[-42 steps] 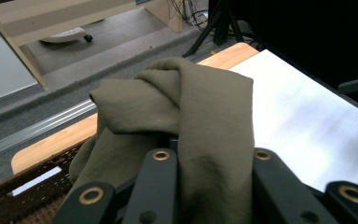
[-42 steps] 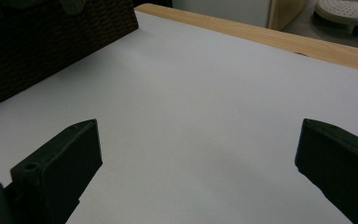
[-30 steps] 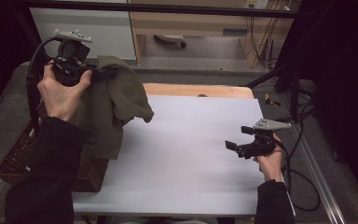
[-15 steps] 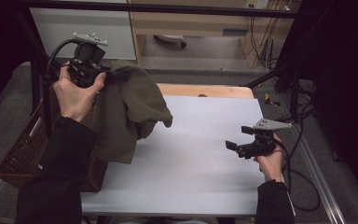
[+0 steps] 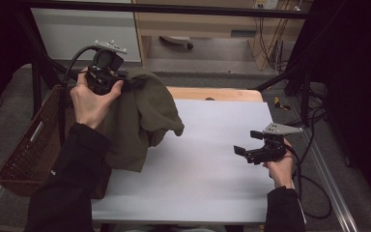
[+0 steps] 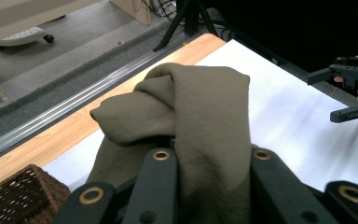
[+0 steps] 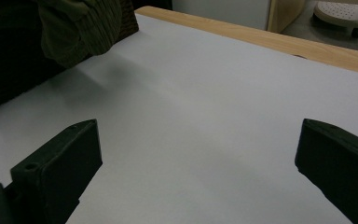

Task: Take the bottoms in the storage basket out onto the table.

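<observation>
High view: one olive-green cloth (image 5: pixel 142 121) hangs bunched from the left gripper (image 5: pixel 107 72), raised over the bench's (image 5: pixel 212 169) left edge, its lower folds draping onto the white surface. The left gripper view has its two jaws closed tight on the fabric. One brown wicker basket (image 5: pixel 26 150) sits just off the left edge. The right gripper (image 5: pixel 258 147) hovers near the right edge, its two jaws spread wide and holding nothing, well apart from the cloth.
</observation>
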A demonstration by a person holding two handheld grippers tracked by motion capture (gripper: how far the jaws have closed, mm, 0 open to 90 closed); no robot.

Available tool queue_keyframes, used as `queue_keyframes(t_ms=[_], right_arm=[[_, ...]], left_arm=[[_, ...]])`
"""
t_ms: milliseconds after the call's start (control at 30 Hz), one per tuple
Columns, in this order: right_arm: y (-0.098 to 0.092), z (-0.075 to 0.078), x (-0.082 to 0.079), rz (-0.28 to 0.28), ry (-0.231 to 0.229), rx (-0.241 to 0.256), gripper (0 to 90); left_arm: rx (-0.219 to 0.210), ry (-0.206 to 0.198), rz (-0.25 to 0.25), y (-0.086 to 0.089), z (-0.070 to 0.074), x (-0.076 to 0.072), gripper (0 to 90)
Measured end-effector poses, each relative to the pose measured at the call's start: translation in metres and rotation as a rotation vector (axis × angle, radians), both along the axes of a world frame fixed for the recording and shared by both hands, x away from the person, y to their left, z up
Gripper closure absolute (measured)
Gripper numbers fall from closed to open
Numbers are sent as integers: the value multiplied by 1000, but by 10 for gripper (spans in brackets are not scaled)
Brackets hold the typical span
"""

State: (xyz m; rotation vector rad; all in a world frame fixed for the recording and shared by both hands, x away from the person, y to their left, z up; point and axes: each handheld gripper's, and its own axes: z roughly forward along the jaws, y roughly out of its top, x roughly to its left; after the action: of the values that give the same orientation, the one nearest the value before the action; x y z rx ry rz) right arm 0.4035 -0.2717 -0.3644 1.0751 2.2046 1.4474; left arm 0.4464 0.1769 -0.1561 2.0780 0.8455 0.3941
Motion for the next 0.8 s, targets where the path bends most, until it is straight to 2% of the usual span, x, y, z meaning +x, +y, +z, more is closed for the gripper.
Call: queue_keyframes(t_ms=[533, 800], right_arm=[[0, 0, 0, 0, -1, -1, 12], [0, 0, 0, 0, -1, 0, 12]], left_arm=[[12, 5, -50, -30, -13, 3, 799], [9, 21, -64, -41, -26, 7, 799]])
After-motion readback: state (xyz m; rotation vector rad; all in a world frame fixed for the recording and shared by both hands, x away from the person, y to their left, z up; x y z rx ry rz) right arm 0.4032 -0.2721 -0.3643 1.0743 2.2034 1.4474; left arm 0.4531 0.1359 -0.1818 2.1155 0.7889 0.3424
